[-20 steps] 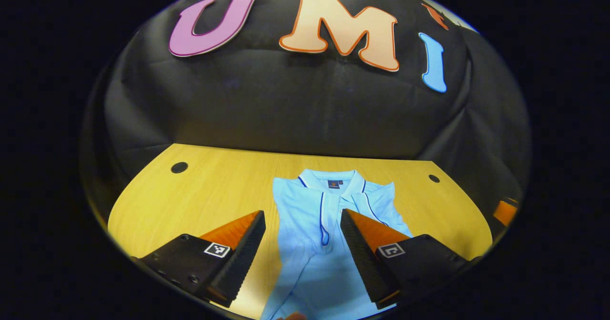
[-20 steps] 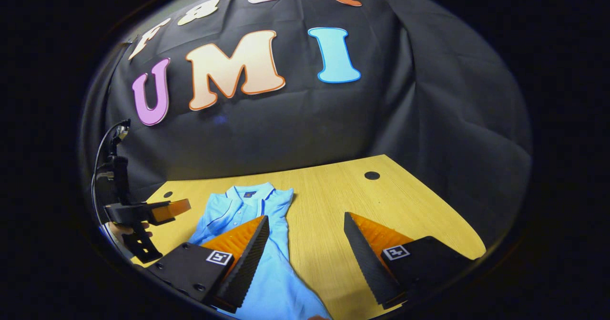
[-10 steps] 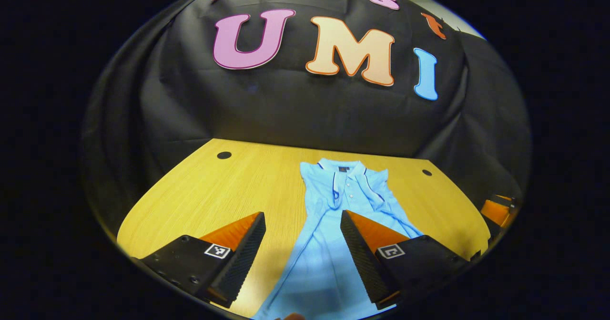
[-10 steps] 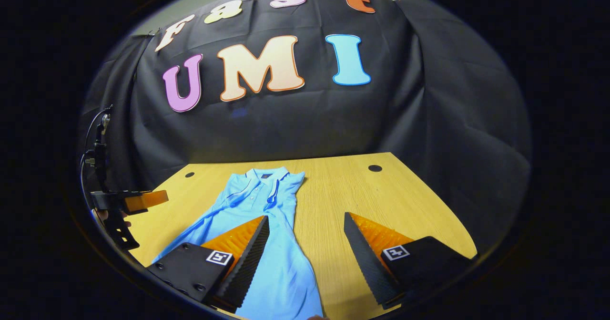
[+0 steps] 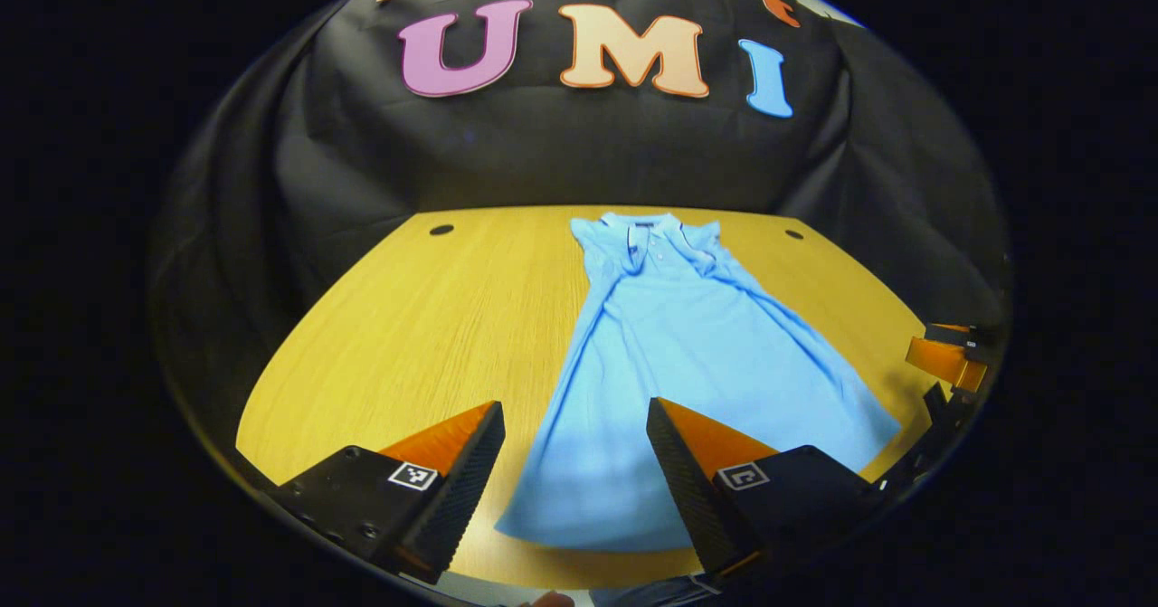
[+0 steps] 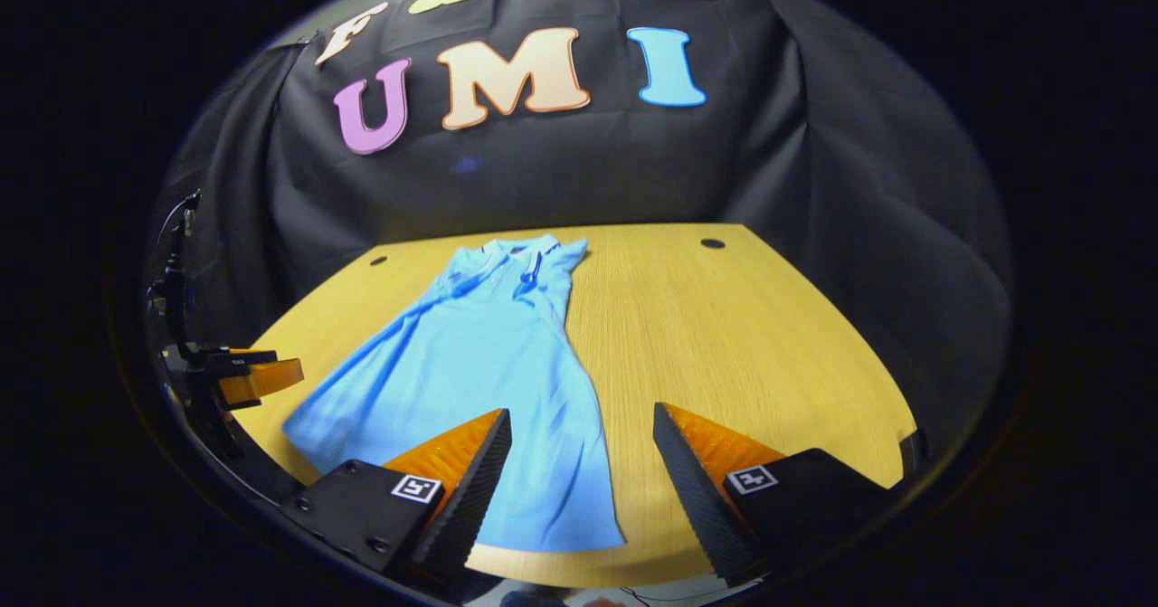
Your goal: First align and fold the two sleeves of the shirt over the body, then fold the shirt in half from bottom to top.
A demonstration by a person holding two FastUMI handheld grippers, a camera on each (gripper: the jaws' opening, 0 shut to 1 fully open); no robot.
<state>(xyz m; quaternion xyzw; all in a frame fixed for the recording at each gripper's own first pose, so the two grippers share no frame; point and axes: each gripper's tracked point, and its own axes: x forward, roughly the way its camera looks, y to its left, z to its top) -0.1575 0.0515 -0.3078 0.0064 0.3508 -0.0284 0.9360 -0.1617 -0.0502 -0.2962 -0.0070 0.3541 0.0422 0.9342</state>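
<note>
Your left claw (image 5: 574,449) and right claw (image 6: 582,458) both hang with fingers spread, gripping nothing, above the tabletop's (image 5: 425,317) near edge. The shirt (image 5: 688,354) lies flat lengthwise, sleeves folded in, collar (image 5: 644,224) at the far side, hem near you.

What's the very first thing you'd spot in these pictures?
The light blue polo shirt stands out, lying flat on the yellow wooden table with its collar toward the black cloth wall. Nearer, the open left claw and open right claw each hover above the shirt's bottom hem.
</note>
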